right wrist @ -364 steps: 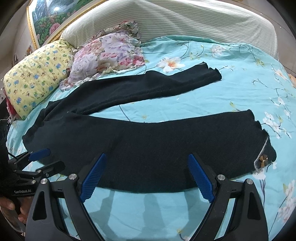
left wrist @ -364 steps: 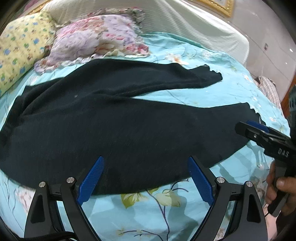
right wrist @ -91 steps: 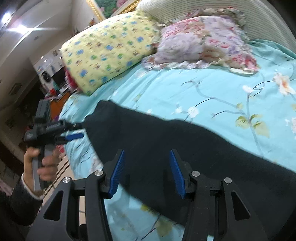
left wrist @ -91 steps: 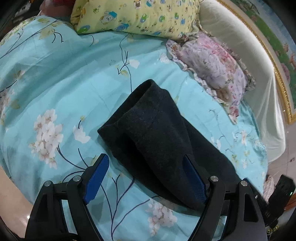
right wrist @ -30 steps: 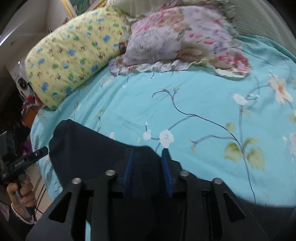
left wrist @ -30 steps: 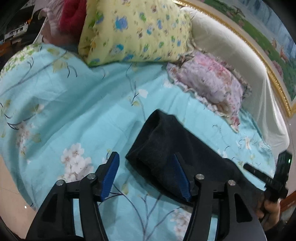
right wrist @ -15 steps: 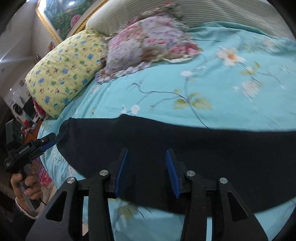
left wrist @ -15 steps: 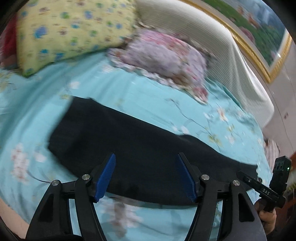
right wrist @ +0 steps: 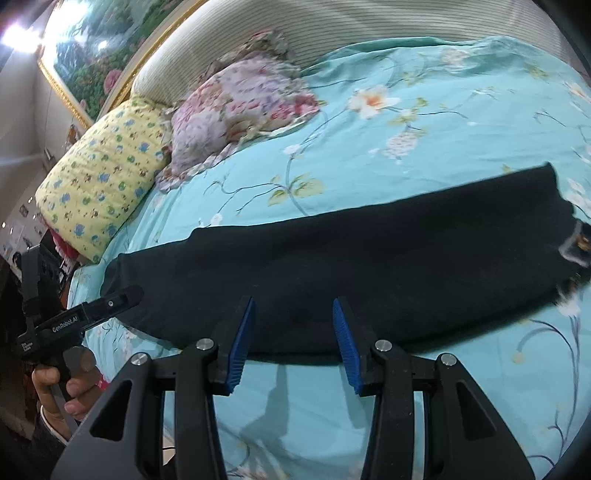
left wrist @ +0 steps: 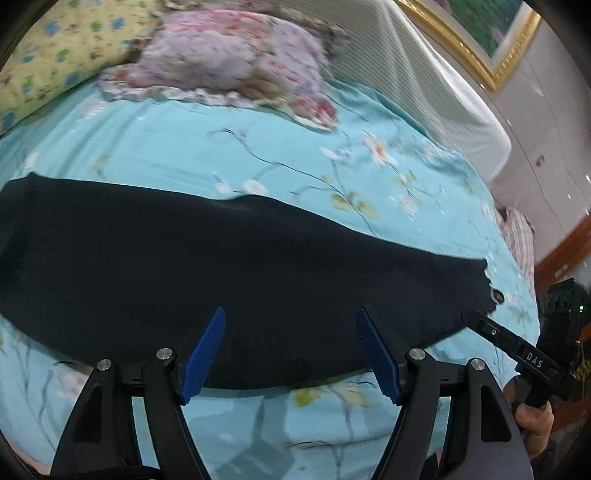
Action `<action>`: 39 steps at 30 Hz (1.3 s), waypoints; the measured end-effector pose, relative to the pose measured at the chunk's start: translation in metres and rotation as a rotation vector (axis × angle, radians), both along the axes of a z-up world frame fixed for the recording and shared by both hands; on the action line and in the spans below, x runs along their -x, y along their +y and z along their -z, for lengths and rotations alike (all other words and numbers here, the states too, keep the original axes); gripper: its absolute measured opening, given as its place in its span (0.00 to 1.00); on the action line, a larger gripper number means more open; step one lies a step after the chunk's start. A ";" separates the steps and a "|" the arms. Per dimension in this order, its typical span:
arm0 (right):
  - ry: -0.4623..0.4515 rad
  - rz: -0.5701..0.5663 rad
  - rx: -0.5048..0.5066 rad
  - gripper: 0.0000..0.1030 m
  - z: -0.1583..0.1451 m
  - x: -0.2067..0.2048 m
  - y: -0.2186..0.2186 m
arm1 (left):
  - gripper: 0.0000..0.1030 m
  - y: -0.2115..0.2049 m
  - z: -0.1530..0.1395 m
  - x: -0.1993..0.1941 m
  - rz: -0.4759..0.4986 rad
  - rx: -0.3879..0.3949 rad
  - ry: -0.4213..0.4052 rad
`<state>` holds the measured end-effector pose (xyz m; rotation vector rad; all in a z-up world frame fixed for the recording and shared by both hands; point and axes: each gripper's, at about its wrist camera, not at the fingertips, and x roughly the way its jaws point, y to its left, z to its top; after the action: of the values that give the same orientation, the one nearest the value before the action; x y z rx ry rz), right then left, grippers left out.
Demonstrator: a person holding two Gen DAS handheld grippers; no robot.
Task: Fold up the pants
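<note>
The black pants (left wrist: 229,266) lie flat on the bed as one long band, one leg folded over the other, waist end to the left and cuffs to the right. They also show in the right wrist view (right wrist: 369,251). My left gripper (left wrist: 291,350) is open and empty, hovering over the pants' near edge. My right gripper (right wrist: 293,328) is open and empty above the near edge too. The right gripper also shows in the left wrist view (left wrist: 517,354) by the cuff end. The left gripper shows in the right wrist view (right wrist: 88,314) by the waist end.
The bed has a turquoise floral sheet (left wrist: 295,155). A yellow pillow (right wrist: 103,181) and a pink floral pillow (right wrist: 236,107) lie at the head, against a striped headboard (right wrist: 332,33). The bed's near edge lies just below the grippers.
Both grippers have let go of the pants and pulled back. The right gripper's jaws have opened from nearly shut. The pants now lie spread flat in one band.
</note>
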<state>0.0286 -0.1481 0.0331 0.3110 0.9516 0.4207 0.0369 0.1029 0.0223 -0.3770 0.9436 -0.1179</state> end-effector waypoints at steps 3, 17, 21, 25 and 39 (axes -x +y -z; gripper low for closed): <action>0.003 0.055 -0.006 0.44 0.001 0.006 -0.022 | 0.74 -0.017 -0.001 -0.007 0.040 -0.005 0.003; 0.007 0.371 -0.067 0.51 0.004 0.022 -0.131 | 0.77 -0.096 -0.003 -0.052 0.237 -0.052 0.015; 0.019 0.406 -0.080 0.50 0.010 0.021 -0.143 | 0.77 -0.112 -0.002 -0.065 0.268 -0.044 0.024; 0.043 0.441 -0.105 0.51 0.017 0.015 -0.154 | 0.77 -0.128 -0.005 -0.078 0.306 -0.054 0.009; 0.043 0.489 -0.176 0.50 0.032 -0.003 -0.171 | 0.77 -0.203 0.000 -0.145 0.491 -0.104 0.034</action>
<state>0.0320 -0.3192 0.0014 0.6968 0.8469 0.0481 0.1821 -0.1002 0.0226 -0.0451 1.0570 -0.5091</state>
